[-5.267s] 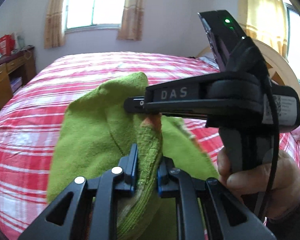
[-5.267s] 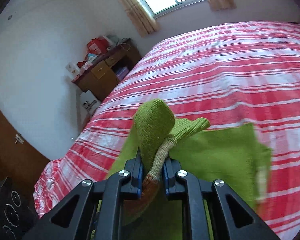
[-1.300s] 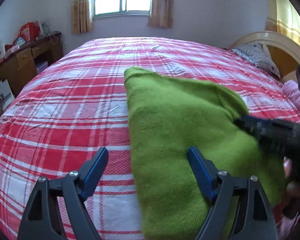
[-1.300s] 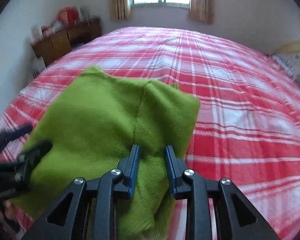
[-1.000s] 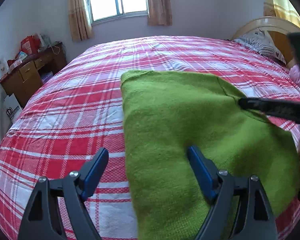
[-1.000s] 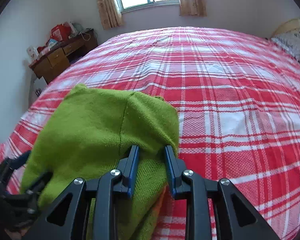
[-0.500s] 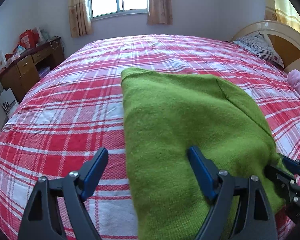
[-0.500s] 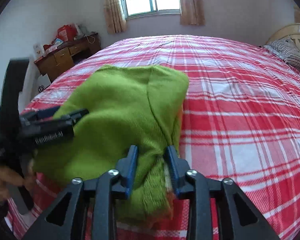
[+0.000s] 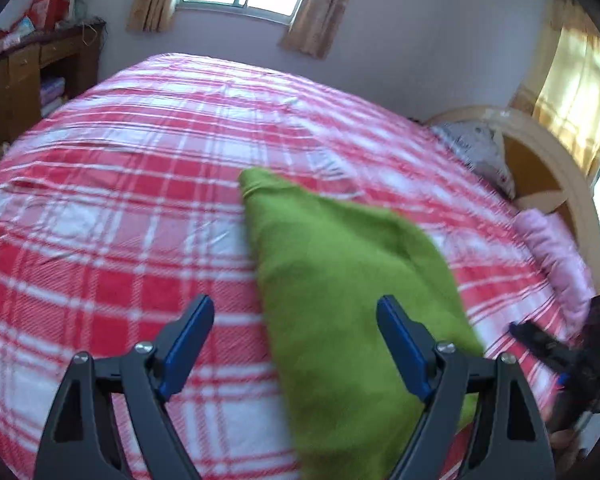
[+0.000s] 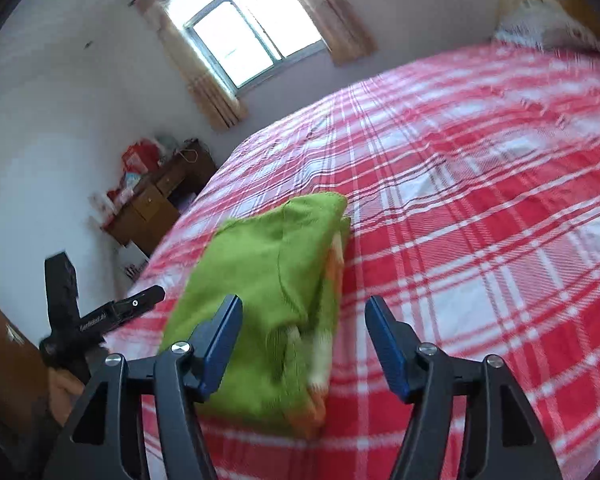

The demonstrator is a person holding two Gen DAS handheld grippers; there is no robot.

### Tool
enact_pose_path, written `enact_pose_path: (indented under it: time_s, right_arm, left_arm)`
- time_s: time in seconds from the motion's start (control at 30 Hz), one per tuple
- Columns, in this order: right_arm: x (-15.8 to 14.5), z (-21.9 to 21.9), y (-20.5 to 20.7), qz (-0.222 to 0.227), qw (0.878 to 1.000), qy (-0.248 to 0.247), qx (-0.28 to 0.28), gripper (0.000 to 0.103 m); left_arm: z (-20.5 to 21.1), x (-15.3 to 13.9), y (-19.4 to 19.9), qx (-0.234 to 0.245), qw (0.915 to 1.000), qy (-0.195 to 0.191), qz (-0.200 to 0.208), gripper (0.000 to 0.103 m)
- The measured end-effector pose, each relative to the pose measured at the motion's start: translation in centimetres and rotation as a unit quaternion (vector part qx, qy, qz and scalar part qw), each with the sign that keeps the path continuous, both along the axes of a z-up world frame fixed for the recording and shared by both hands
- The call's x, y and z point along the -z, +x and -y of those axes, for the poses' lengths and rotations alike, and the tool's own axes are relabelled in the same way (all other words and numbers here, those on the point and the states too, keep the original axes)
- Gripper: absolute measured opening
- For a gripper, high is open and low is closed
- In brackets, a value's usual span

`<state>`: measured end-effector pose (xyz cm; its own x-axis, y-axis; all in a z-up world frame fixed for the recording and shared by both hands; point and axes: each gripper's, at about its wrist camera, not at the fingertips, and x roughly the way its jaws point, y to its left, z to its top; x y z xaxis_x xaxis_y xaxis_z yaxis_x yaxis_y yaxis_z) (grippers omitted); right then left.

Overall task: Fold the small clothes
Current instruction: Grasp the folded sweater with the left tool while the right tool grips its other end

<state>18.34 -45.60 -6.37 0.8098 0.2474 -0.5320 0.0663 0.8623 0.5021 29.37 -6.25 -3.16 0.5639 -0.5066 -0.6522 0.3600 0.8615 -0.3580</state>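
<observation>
We see the green sweater [image 10: 272, 288] folded on the bed [image 10: 480, 208] ahead; both hand-held grippers [image 9: 292, 344] [image 10: 304, 340] gape, holding nothing.

The right gripper [image 10: 304, 340] has its two blue-tipped fingers [image 10: 223, 344] spread wide, with nothing between them. Just beyond them a folded green sweater [image 10: 268, 280] lies on the bed [image 10: 480, 220] with a red and white checked cover. An orange and white edge shows at the sweater's right side; the picture is blurred there, so it is perhaps a trim. To the left of the sweater, off its edge, the left gripper [image 10: 152, 296] is seen sideways. Behind the sweater, near the wall, stands a wooden desk [image 10: 156, 204], and above it a window [image 10: 256, 36].
</observation>
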Motion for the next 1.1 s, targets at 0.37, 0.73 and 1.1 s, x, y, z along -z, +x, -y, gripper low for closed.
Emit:
enact_pose_path:
  time_s: [0.37, 0.73, 1.1]
  right_arm:
    - [4.7, -1.4, 10.1, -0.075, 0.995, -0.022, -0.056, 0.065]
    - [5.8, -2.2, 11.5, -0.063, 0.989, -0.007, -0.135, 0.065]
    - [4.6, -3.5, 11.2, -0.087, 0.99, -0.001, -0.108, 0.034]
  left_arm:
    - [2.8, 5.9, 2.6, 0.037, 0.9955, -0.042, -0.076, 0.087]
    - [3.2, 5.7, 2.7, 0.08, 0.9928, -0.057, -0.068, 0.098]
    - [3.3, 4.3, 1.4, 0.071, 0.9941, -0.039, -0.072, 0.039]
